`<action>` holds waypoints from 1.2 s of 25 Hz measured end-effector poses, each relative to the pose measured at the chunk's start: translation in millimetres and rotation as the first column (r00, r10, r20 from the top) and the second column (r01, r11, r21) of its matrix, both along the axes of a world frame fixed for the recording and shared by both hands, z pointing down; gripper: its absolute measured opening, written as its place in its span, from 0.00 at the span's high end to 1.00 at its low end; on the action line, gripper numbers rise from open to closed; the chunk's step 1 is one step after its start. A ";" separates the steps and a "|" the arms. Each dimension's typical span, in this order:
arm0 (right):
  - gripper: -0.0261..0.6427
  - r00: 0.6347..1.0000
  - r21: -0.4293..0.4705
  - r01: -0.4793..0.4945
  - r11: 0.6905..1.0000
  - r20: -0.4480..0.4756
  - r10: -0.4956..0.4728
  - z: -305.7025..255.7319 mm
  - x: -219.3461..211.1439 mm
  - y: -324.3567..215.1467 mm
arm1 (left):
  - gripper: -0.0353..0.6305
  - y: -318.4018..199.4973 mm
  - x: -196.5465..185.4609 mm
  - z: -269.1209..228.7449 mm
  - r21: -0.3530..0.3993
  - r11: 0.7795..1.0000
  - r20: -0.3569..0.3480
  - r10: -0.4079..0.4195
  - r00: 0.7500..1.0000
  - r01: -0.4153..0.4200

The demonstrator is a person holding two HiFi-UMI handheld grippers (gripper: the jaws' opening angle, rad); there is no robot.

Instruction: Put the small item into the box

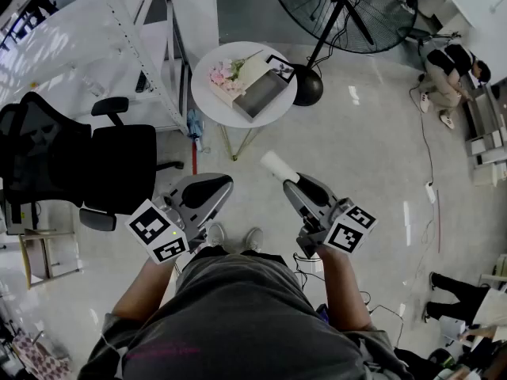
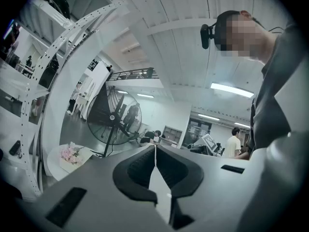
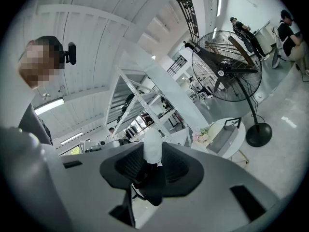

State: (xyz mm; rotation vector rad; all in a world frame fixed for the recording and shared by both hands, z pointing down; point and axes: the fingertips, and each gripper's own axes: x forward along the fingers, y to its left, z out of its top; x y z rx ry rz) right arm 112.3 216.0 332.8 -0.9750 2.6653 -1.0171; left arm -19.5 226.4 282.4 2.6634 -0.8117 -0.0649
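In the head view my right gripper is shut on a small white rounded item that sticks out past its tips. The right gripper view shows the same white item pinched between the dark pads of the right gripper. My left gripper is shut with nothing in it; in the left gripper view its pads meet along a thin line on the left gripper. The open grey box lies on a small round white table, well ahead of both grippers. The box shows at the right in the right gripper view.
Pink flowers and a marker card share the table with the box. A large standing fan is behind it. A black office chair stands at the left by a white metal frame. People sit at the far right.
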 end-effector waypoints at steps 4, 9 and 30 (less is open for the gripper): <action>0.78 1.000 -0.003 -0.007 1.000 -0.011 0.007 4.0 3.8 -2.0 | 0.91 -0.5 4.1 2.4 0.001 1.000 -0.001 0.000 1.000 0.000; 0.78 1.000 -0.010 -0.004 1.000 -0.003 0.004 6.8 15.7 -3.8 | 0.91 -1.1 15.1 6.4 -0.009 1.000 0.003 -0.008 1.000 0.008; 0.78 0.999 -0.049 0.042 0.998 0.035 -0.040 30.7 74.5 9.8 | 0.91 22.2 65.9 26.2 -0.044 0.997 0.048 -0.065 0.997 0.068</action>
